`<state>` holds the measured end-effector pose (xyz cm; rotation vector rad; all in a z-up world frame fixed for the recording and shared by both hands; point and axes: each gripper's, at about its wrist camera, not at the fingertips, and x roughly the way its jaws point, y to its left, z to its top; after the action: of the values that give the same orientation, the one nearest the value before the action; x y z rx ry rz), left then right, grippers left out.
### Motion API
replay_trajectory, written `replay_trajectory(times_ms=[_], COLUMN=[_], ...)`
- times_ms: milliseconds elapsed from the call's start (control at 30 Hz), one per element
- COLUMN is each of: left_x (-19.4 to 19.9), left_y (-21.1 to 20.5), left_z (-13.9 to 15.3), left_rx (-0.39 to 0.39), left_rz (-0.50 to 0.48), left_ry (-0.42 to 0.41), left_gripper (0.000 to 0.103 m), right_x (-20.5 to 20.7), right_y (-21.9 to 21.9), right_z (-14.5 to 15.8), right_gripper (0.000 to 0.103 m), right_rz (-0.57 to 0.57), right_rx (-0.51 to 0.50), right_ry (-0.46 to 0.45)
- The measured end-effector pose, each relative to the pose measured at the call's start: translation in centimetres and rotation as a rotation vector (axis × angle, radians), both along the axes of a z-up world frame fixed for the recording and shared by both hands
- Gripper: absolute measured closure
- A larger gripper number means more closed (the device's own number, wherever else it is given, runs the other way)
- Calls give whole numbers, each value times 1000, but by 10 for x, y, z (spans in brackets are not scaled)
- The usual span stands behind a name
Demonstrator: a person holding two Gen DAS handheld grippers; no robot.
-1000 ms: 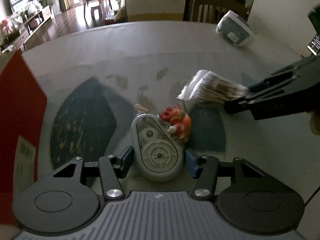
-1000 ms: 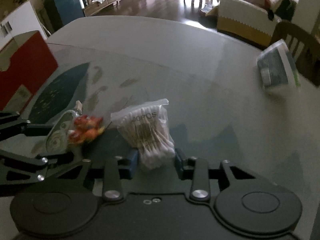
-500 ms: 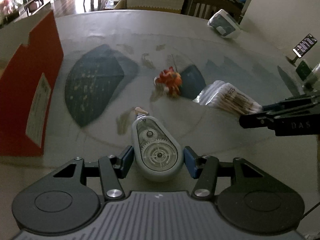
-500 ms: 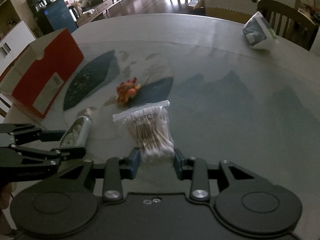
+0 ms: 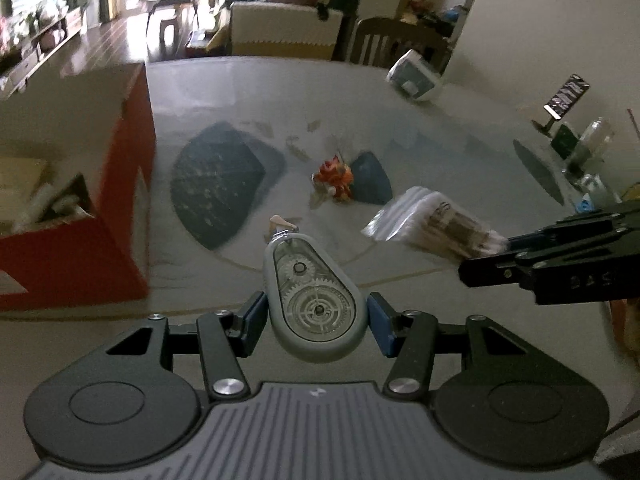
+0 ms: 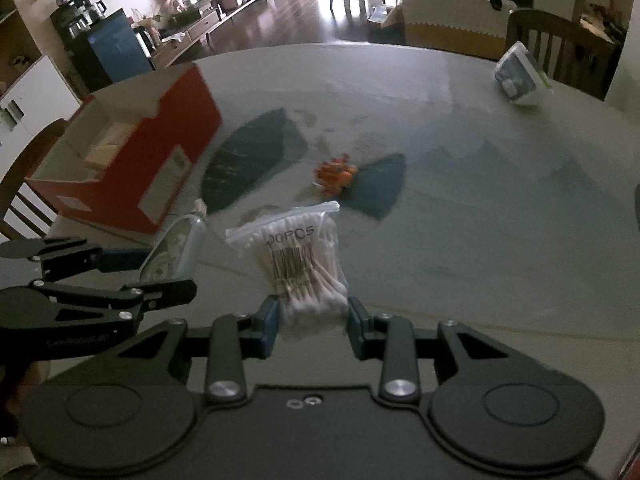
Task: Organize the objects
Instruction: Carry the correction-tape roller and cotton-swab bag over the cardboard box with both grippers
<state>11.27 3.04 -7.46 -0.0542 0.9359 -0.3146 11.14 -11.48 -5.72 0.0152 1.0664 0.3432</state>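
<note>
My left gripper (image 5: 316, 320) is shut on a grey correction tape dispenser (image 5: 314, 300) with clear gears, held above the table. The same dispenser (image 6: 176, 250) shows in the right wrist view at the left. My right gripper (image 6: 312, 320) is shut on a clear bag of cotton swabs (image 6: 300, 260); that bag (image 5: 436, 228) hangs at the right in the left wrist view. A small orange-red toy (image 5: 334, 178) lies on the table ahead, also visible as the toy (image 6: 334, 172). An open red box (image 6: 132, 160) stands at the left, the box (image 5: 76, 208) close to my left gripper.
The round table (image 6: 460, 208) has a pale cloth with dark leaf patches. A wrapped tissue pack (image 6: 516, 74) lies at the far right edge. A phone on a stand (image 5: 566, 96) and bottles (image 5: 592, 140) sit at the right. Chairs and a sofa stand beyond.
Both grippers have lifted and pulled back from the orange toy with their objects still held. The red box now shows its open top.
</note>
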Motion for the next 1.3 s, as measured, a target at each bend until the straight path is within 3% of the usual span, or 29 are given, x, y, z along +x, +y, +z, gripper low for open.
replay_trajectory(times_ms=[267, 833, 1067, 1300], left_x=[-15, -19, -4, 31], left_y=[45, 159, 199, 228], left_z=[39, 73, 76, 56], left_rx=[-11, 16, 53, 76], left_rz=[-46, 11, 54, 103], left_ry=[-88, -186, -204, -161], left_gripper=[49, 49, 50, 50], right_x=[-18, -3, 21, 58], right_y=[53, 165, 211, 245], right_z=[30, 58, 56, 37], right_gripper=[69, 69, 69, 69], right_rz=[11, 74, 124, 162], right_rx=[4, 14, -32, -106], right_ry=[-44, -82, -112, -112])
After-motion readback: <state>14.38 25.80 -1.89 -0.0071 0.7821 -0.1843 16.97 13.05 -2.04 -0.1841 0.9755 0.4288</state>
